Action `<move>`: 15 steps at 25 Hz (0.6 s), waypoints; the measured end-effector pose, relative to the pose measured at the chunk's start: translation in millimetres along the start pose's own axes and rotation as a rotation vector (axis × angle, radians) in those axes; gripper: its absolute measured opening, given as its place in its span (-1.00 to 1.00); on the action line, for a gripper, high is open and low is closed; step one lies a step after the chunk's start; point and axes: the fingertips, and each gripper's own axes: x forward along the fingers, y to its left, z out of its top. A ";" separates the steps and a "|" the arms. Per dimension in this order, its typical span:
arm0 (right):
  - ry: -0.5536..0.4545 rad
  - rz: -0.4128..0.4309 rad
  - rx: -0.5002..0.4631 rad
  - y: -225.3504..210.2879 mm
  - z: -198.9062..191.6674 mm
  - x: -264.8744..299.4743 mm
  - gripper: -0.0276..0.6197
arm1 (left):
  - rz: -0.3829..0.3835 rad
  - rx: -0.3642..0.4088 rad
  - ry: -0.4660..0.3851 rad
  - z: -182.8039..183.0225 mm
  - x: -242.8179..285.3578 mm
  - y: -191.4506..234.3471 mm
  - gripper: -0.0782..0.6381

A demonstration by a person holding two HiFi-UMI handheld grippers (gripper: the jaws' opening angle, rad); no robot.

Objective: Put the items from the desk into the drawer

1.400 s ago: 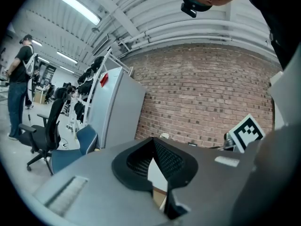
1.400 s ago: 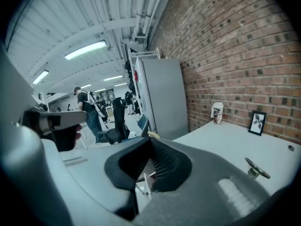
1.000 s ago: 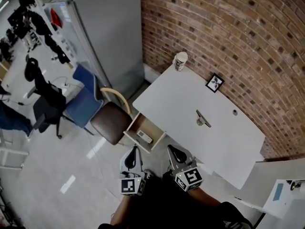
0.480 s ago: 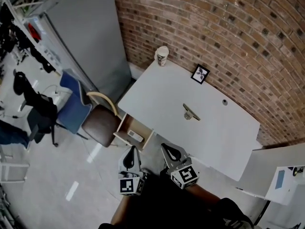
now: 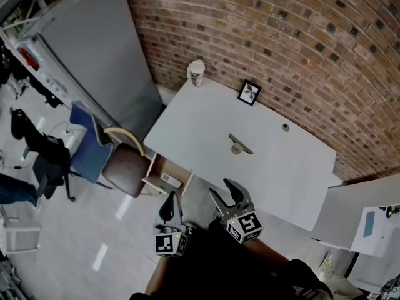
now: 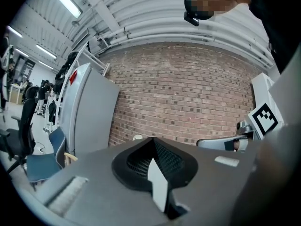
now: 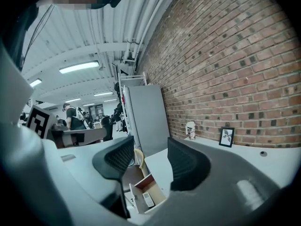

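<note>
On the white desk stand a paper cup and a small picture frame. A metal clip-like object and a small round piece lie further along it. The wooden drawer under the desk's left end is open, with a white item inside. My left gripper is shut and empty, in front of the drawer. My right gripper is by the desk's near edge; its jaws have just been opening with nothing between them. The right gripper view shows the drawer below its pads.
A brown chair with a blue jacket stands left of the drawer. A tall grey cabinet and a brick wall bound the desk. A second white surface with papers lies at the right. People and dark chairs are far left.
The right gripper's jaws went from shut to open. Both grippers sit closer to the desk's near edge, and the desk has slid left in the head view.
</note>
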 end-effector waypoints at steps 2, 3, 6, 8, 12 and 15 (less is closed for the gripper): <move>-0.002 -0.014 0.009 -8.5 0.9 -3.8 -0.21 | -0.005 -0.004 0.008 -0.1 6.0 -5.5 -0.73; -0.003 -0.021 0.010 -12.7 1.4 -6.0 -0.21 | -0.003 -0.011 0.011 0.1 8.4 -8.2 -0.73; -0.008 -0.040 0.011 -27.2 2.2 -13.0 -0.21 | -0.003 -0.026 0.006 4.6 17.4 -18.7 -0.73; -0.008 -0.055 0.017 -39.0 2.8 -17.9 -0.21 | -0.001 -0.041 0.002 9.0 25.7 -26.6 -0.73; -0.005 -0.077 0.024 -65.1 1.3 -26.2 -0.21 | -0.015 -0.011 0.013 2.8 41.7 -43.6 -0.73; 0.001 -0.091 0.026 -85.1 -4.2 -34.0 -0.21 | -0.032 -0.010 0.011 2.0 52.4 -60.6 -0.73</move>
